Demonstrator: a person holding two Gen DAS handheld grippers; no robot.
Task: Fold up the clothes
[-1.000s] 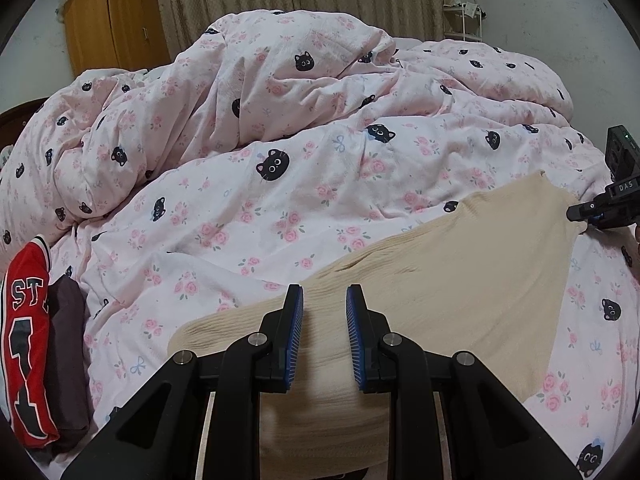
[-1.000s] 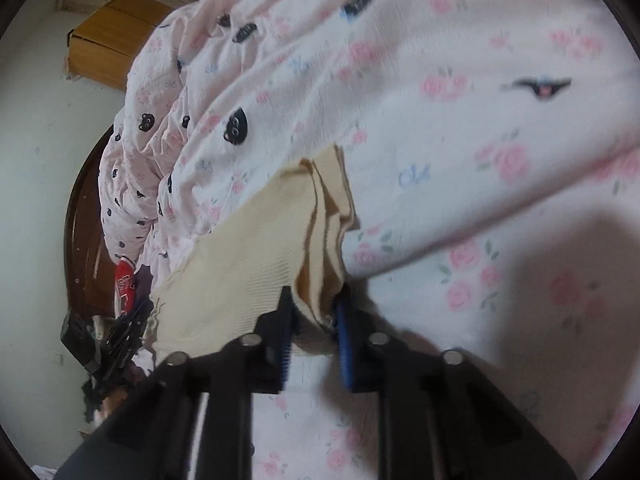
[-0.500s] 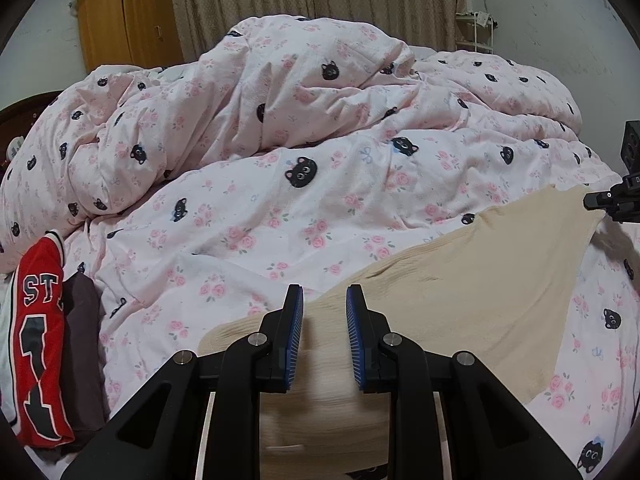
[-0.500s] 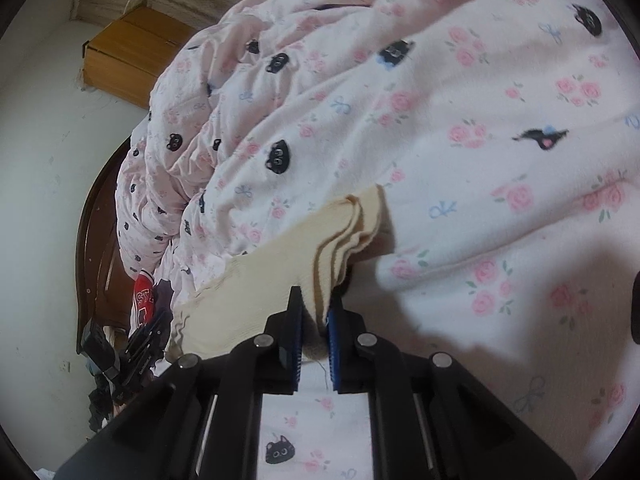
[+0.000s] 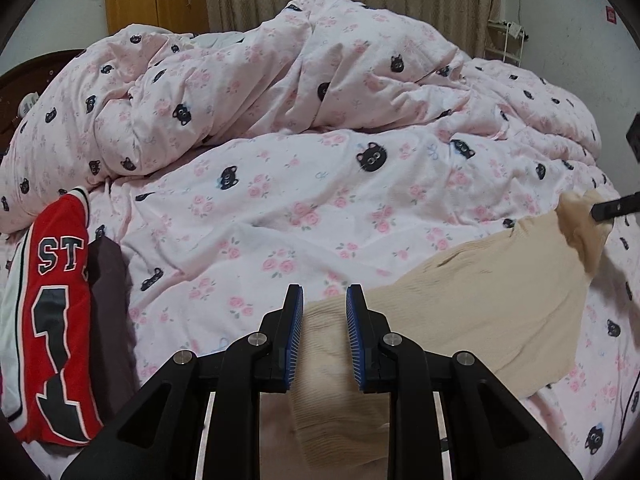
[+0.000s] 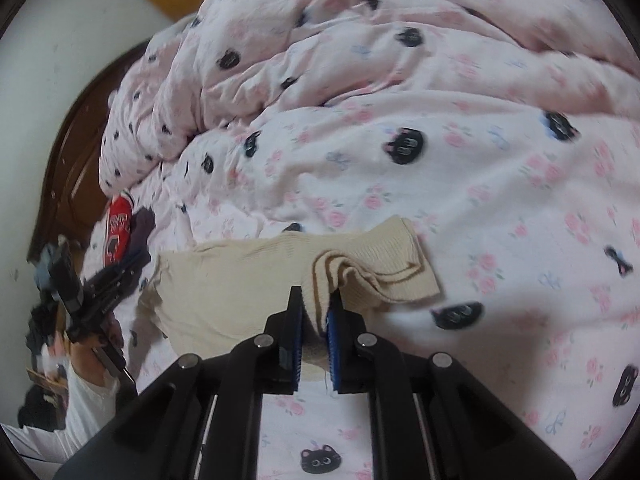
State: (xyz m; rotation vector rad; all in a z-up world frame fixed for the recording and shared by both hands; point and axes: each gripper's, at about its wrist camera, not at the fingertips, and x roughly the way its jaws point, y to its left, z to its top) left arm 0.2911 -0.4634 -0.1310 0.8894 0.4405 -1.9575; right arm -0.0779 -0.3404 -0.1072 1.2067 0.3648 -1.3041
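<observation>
A beige knit point(image 5: 484, 312) is stretched across the duvet point(image 5: 320, 208) on the bed between the two grippers. One end is pinched by the left gripper point(image 5: 323, 336), cloth filling the gap between its blue-padded fingers point(image 5: 294, 332). The opposite corner is clamped by the right gripper point(image 6: 316, 332), its fingers nearly pressed together on bunched fabric. A red jersey point(image 5: 52, 320) lies folded at the left, beside a dark garment point(image 5: 108, 304).
</observation>
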